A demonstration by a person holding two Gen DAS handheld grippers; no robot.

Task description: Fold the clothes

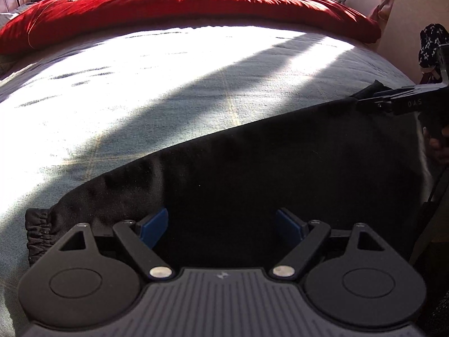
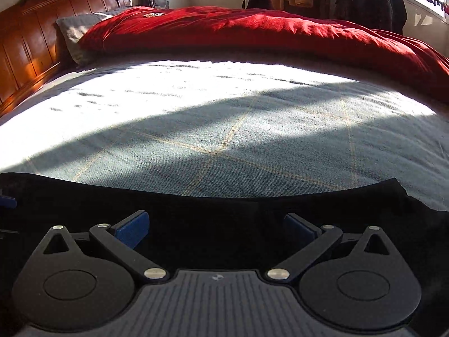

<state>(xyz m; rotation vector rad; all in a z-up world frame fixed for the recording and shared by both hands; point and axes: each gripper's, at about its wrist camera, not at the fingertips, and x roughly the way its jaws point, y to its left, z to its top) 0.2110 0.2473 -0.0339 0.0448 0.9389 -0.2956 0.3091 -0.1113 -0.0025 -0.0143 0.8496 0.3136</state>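
Lying: a black garment (image 1: pixel 252 168) is spread flat on the bed's grey-blue blanket (image 1: pixel 168 98), directly under and ahead of both sets of jaws.
Long axis: in the left wrist view the garment's far edge runs as a diagonal, from low beside the left jaws up toward the right gripper; the cloth stretches lengthwise along that line.
Gathered end: a ruched, elastic-looking band (image 1: pixel 38 233) sits just outside the left finger of the left gripper, marking the end of the garment that points to that side.
Other end: the far corner of the cloth rises to a small peak (image 2: pixel 398 185) beyond and to the outer side of the right jaws.
Left gripper (image 1: pixel 221 227): jaws released and spread wide over the dark cloth, blue pads (image 1: pixel 155 227) apart with nothing pinched between them.
Right gripper (image 2: pixel 216 229): jaws also released and wide, blue pads (image 2: pixel 132 229) hovering above the garment; whether they touch the fabric I cannot tell.
Right gripper seen from the left: its black body (image 1: pixel 404 102) shows at the garment's far corner, with part of a hand (image 1: pixel 439 143) behind it.
Beyond the jaws: a red duvet (image 2: pixel 252 33) is bunched along the far side of the bed, well apart from the garment.
Far off: a wooden headboard (image 2: pixel 28 45) stands to the left of the right jaws.
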